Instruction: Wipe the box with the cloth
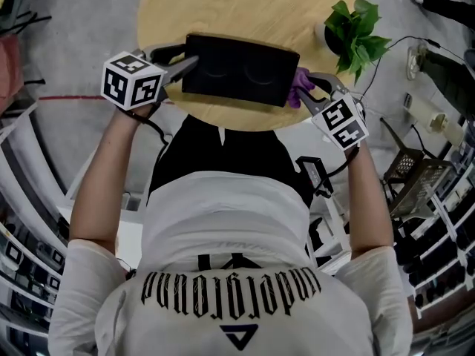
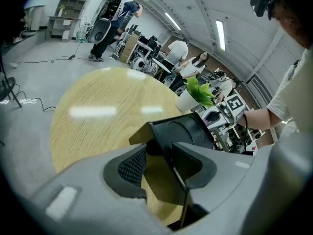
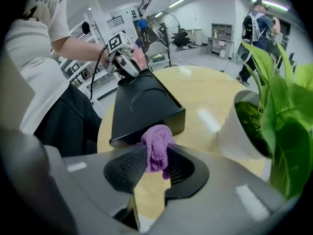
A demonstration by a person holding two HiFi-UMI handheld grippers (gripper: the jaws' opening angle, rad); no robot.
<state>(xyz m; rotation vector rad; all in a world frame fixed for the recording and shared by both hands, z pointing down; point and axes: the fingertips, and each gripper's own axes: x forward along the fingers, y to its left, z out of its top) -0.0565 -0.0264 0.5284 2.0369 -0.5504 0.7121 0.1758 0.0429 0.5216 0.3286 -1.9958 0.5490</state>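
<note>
Box lies black and low on the round wooden table, close to the edge nearest the person, its long side running across the head view. Two faint round marks show on its top.

The cloth, a small purple wad, is at the box's right end. Whether it already touches the end wall or sits just beside it cannot be told. The right gripper has its jaws closed on the wad, and a rounded lump sticks out past the tips. At the other end the left gripper is clamped on the box's left corner, jaws set wide with the wall between them.

This looks like the start of a stroke from the right end. To do it well, the left grip should stay firm, because the box looks light and would probably slide or lift under a sideways push. Only the soft lump should meet the surface, so the right gripper wants tilting until the cloth leads and the hard tips ride clear. Since the wad is small, several overlapping passes along the top toward the left gripper would likely cover it better than one.

The potted plant stands near the right gripper's far side. Strokes should stay short of its leaves and white pot.
</note>
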